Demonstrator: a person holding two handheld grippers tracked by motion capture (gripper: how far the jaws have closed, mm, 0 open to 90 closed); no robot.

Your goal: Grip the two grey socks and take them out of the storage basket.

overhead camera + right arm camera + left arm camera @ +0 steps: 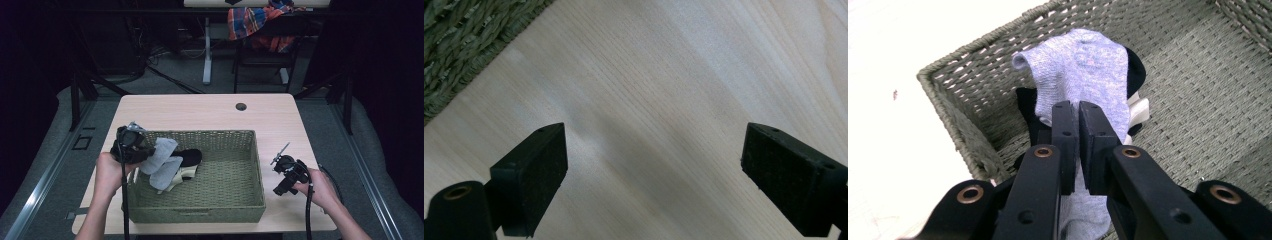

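Observation:
A light grey sock (pixel 1083 70) hangs pinched between the jaws of my left gripper (pixel 1079 112), which is shut on it above the left end of a woven green basket (pixel 220 210). In the high view the grey sock (pixel 161 152) droops from the left gripper (pixel 142 155) over the basket's left side. Beneath it in the basket lie a black sock (pixel 190 156) and a pale cream one (pixel 186 172). My right gripper (pixel 651 165) stands open over bare wood, with nothing between its pads; it shows to the right of the basket (pixel 280 175).
The basket's rim (pixel 459 45) lies off to the upper left in the right gripper view. A light wooden table (pixel 200 112) carries a small round hole (pixel 241 106) at its back. Behind the table stands a chair with a plaid cloth (pixel 255 22).

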